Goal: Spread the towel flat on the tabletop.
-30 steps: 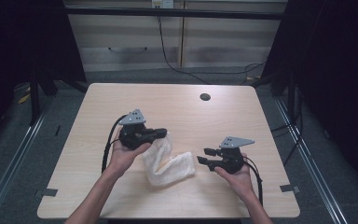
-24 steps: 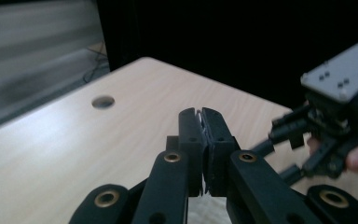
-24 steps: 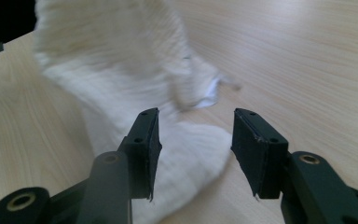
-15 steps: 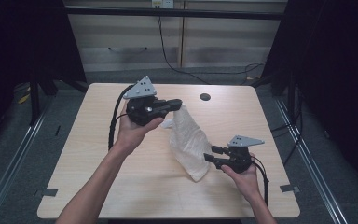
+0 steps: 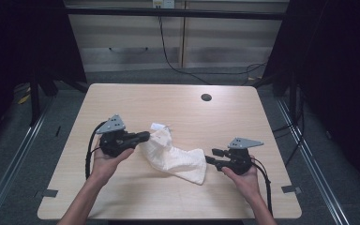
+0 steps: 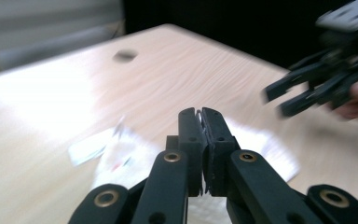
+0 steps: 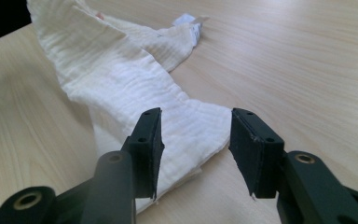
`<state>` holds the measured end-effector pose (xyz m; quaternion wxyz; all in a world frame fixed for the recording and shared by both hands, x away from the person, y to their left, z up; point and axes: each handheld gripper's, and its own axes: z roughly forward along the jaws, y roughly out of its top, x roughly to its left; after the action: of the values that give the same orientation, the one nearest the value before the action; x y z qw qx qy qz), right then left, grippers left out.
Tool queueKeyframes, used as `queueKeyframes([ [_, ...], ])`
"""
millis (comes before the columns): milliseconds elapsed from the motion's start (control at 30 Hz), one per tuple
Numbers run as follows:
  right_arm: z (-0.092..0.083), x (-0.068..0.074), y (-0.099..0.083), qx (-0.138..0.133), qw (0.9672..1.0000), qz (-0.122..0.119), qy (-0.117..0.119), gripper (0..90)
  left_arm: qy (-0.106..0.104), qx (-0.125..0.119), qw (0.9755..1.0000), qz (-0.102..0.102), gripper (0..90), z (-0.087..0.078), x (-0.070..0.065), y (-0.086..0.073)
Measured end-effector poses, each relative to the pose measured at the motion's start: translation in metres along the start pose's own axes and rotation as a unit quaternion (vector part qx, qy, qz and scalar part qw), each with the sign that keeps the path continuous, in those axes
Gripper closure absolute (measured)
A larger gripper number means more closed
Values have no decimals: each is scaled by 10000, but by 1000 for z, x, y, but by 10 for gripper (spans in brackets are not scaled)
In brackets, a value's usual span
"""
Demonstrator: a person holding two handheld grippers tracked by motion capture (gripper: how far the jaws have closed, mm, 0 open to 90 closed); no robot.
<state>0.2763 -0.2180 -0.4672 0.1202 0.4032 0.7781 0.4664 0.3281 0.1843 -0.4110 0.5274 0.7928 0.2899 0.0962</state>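
Observation:
A white crinkled cloth (image 5: pixel 173 157) lies stretched across the middle of the wooden table (image 5: pixel 178 112). Its left end rises to my left gripper (image 5: pixel 145 137), which is shut on the cloth; in the left gripper view the jaws (image 6: pixel 200 116) are pressed together above the cloth (image 6: pixel 121 158). My right gripper (image 5: pixel 212 155) is at the cloth's right end. In the right gripper view its jaws (image 7: pixel 196 140) stand apart and have just been closing, with the cloth's (image 7: pixel 121 79) corner lying on the table between them, untouched by the pads. A small label (image 7: pixel 186 19) sits at the far edge.
A round cable hole (image 5: pixel 206 97) sits at the table's far right. Grey tape marks (image 5: pixel 290 189) lie near the front corners. Cables trail from both grippers over the front edge. Dark floor and metal rails surround the table.
My left gripper came down and toward the front left with the cloth, lowering it from a raised drape to a low stretch. The right gripper stayed near the cloth's right end.

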Motion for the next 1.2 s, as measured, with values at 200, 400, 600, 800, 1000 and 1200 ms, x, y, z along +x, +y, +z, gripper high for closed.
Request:
queueKeyframes([
  [200, 8, 0, 1, 52, 9999, 4, 112, 571, 181, 237, 9989, -370, 877, 0, 22, -37],
  [400, 16, -8, 5, 137, 9999, -32, 79, 635, 155, 430, 9979, -462, 872, 11, 33, -50],
  [600, 41, -23, 5, 516, 9987, 8, -50, 645, 144, 510, 9971, -547, 871, 17, 36, -55],
  [800, 62, -35, 12, 621, 9980, 70, 57, 640, 102, 475, 9964, -690, 871, 17, 40, -60],
  [1000, 71, -40, 11, 646, 9977, 159, 102, 636, 135, 471, 9966, -655, 865, 14, 39, -61],
  [1200, 74, -40, 6, 720, 9973, 131, 71, 649, 136, 492, 9966, -650, 865, 13, 40, -63],
])
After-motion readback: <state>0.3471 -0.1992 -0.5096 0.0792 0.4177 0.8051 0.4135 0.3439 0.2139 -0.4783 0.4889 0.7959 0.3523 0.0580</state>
